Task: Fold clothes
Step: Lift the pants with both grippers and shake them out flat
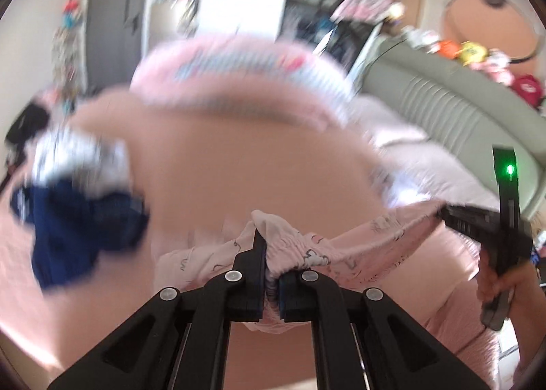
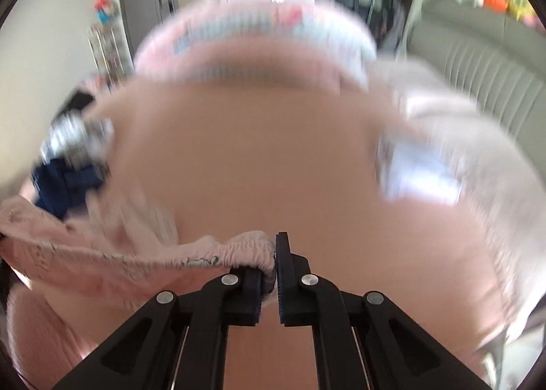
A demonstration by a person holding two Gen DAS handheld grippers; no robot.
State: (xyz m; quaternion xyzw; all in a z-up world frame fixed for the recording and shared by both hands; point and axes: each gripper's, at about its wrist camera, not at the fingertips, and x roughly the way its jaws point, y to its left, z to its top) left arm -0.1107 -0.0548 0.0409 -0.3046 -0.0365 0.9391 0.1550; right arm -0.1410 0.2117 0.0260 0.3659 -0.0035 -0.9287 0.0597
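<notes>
Stretching a pale pink printed cotton garment (image 1: 307, 250) taut above the pink bedspread (image 1: 245, 157), the left gripper (image 1: 271, 282) and right gripper (image 2: 273, 274) each clench its gathered waistband at six o'clock, likely to straighten it for folding.

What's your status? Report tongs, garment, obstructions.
Left tongs and right tongs both shut on pink garment, stretched between them above pink bed. Blue clothes lie left, clear of it.

No text, label, brand or number is legible in either view. The pale pink garment (image 1: 307, 250) carries small dark printed marks, too blurred to read as letters. The blue cloth (image 1: 78, 229) bears a smeared pale mark.
</notes>
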